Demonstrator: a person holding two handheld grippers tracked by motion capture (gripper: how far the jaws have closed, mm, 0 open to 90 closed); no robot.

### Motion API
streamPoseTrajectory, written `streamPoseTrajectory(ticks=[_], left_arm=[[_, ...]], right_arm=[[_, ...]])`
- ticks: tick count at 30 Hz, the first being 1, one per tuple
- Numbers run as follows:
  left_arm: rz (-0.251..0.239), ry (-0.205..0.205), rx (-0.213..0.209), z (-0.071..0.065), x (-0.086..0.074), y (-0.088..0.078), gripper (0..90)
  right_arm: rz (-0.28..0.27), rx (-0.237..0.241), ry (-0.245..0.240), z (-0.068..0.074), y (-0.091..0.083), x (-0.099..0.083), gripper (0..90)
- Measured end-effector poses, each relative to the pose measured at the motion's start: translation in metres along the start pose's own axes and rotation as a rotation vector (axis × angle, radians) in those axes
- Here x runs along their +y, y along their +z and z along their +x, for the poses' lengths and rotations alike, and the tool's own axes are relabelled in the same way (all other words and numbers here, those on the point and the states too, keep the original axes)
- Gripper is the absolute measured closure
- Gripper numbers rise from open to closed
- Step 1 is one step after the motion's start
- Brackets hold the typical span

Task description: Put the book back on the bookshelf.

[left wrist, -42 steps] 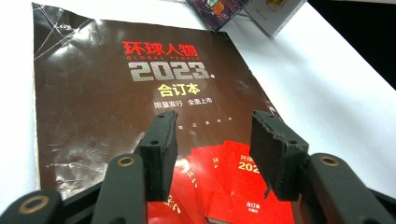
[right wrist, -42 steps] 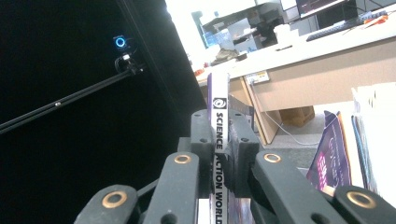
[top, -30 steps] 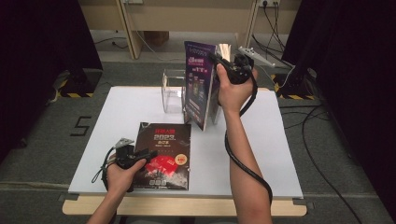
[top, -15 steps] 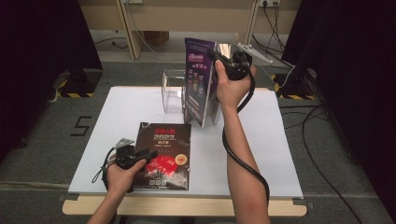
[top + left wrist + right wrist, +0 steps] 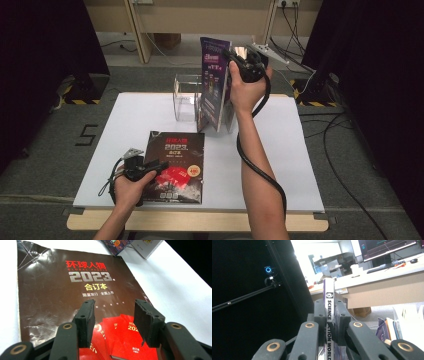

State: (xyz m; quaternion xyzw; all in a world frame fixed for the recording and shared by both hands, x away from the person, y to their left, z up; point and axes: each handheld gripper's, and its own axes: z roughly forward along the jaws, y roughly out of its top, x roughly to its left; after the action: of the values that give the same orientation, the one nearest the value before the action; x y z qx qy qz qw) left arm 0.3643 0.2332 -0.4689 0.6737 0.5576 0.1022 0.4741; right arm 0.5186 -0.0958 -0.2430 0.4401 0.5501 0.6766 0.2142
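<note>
White and matte, the counter [image 5: 280, 150] sits on grey carpet between dark curtains. At its near left edge the left hand-held gripper [image 5: 150, 167] lies low over a glossy dark brown magazine [image 5: 175, 150], its two black foam-padded jaws spread apart with nothing between them. The left gripper view shows that cover [image 5: 62, 290] creased and shiny, reading "GLOBAL PEOPLE" and "2023" below red Chinese characters, with a picture of red booklets at its lower end. Toward the far side, the right hand-held gripper [image 5: 239, 56] is raised above the counter, pressed together on the top edge of a thin purple magazine [image 5: 215, 85] that stands upright. The right gripper view looks along that spine [image 5: 329, 312], white with black print reading "SCIENCE" and below it "FICTION WORLD" in part, pinched between the pads. The magazine's lower end is at a clear plastic holder [image 5: 187, 97], which already contains other magazines in its right part.
</note>
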Motion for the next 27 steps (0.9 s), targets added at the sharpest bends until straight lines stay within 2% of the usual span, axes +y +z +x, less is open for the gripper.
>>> streamPoseTrajectory(ticks=[27], left_arm=[[0.001, -0.004, 0.001, 0.002, -0.001, 0.0, 50.7]], right_arm=[[-0.013, -0.063, -0.002, -0.007, 0.019, -0.012, 83.2]])
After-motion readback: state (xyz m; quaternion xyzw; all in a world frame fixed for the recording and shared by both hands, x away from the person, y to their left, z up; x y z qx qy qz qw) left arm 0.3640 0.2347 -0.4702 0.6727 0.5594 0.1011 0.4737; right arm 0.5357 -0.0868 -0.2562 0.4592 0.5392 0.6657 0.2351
